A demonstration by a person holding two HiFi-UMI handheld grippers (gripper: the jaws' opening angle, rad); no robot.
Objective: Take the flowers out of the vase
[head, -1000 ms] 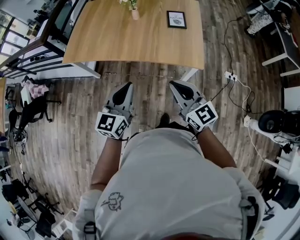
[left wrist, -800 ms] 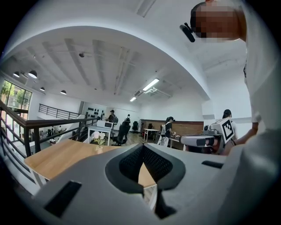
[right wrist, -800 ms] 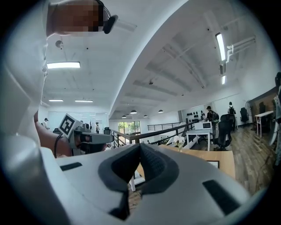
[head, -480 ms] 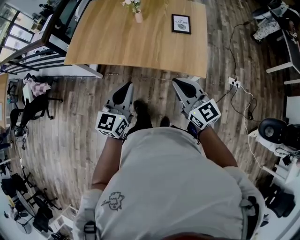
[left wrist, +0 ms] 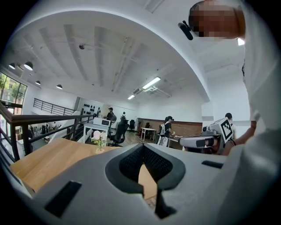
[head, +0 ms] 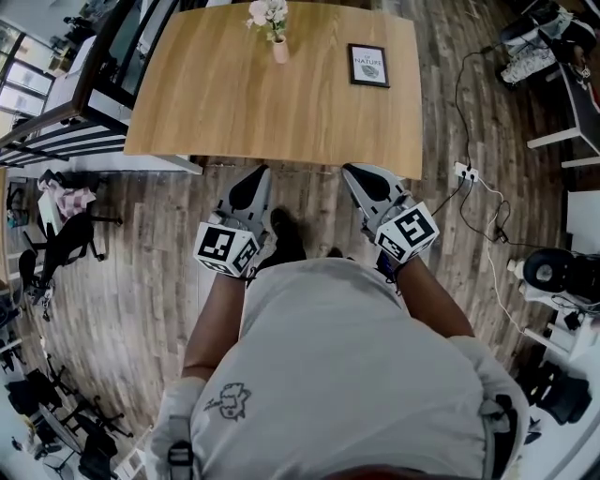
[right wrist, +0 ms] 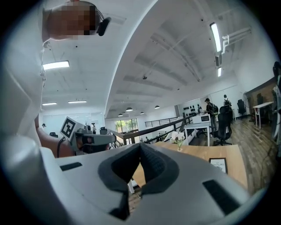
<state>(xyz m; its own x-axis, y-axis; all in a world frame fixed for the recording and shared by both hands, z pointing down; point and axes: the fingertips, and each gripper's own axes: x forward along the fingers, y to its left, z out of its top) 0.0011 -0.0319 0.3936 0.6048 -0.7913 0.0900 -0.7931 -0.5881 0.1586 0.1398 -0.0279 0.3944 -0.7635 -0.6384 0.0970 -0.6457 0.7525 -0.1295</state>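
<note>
Approach stage, as judged; left gripper (head: 255, 174) and right gripper (head: 352, 172) at frame centre, jaws together, both empty; vase (head: 280, 51) with flowers (head: 268, 13) upright at top centre on the table (head: 234, 103), well apart from both. Advised: part one tool's jaws near the stems; steady the vase with the other.

Open tabletop (head: 244, 103) leads to vase (head: 280, 51); frame (head: 368, 66) seemingly well aside.

Only one word reads clearly, "NATURE", printed in the small framed picture (head: 368, 66) standing on the wooden table (head: 234, 103) — its finer print is too small to read.
</note>
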